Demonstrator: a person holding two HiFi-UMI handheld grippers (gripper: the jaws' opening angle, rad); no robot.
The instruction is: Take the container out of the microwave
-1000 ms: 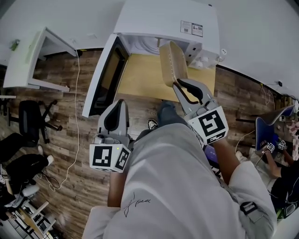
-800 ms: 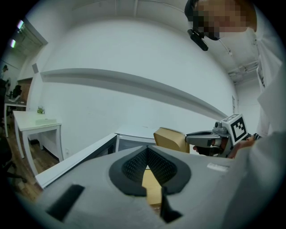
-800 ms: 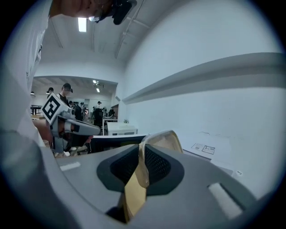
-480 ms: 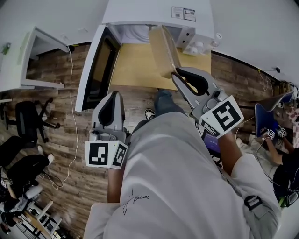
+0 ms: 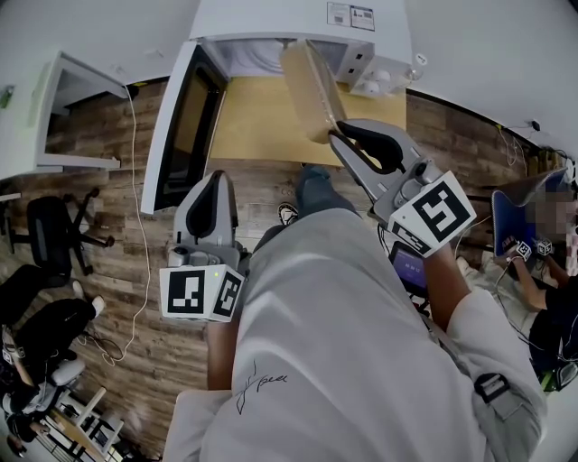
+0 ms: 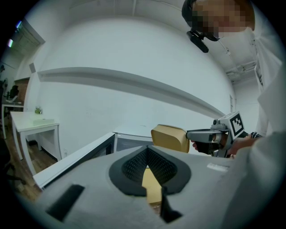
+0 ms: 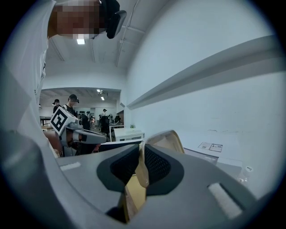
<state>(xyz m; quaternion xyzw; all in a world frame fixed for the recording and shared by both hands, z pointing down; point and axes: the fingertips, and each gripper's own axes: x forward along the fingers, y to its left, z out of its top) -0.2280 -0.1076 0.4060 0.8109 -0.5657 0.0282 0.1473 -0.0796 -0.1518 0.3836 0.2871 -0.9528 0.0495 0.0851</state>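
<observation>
A tan, shallow container (image 5: 310, 90) hangs tilted on edge in front of the white microwave (image 5: 298, 18), whose door (image 5: 176, 135) stands swung open to the left. My right gripper (image 5: 336, 135) is shut on the container's near rim; in the right gripper view the rim (image 7: 165, 141) runs between the black pads of the right gripper (image 7: 140, 154). My left gripper (image 5: 219, 176) hovers lower left, off the table's front edge, shut and holding nothing. The left gripper view looks past the left gripper (image 6: 147, 150) at the container (image 6: 170, 137).
The microwave stands on a light wooden table (image 5: 257, 122) with small white items (image 5: 379, 86) at its right. A white desk (image 5: 72, 99), an office chair (image 5: 54, 226) and a floor cable (image 5: 135, 226) lie left. Another person (image 5: 542, 262) sits at far right.
My right gripper has lifted the container a little and rolled it, mostly in the first half second. The left gripper has stayed where it was.
</observation>
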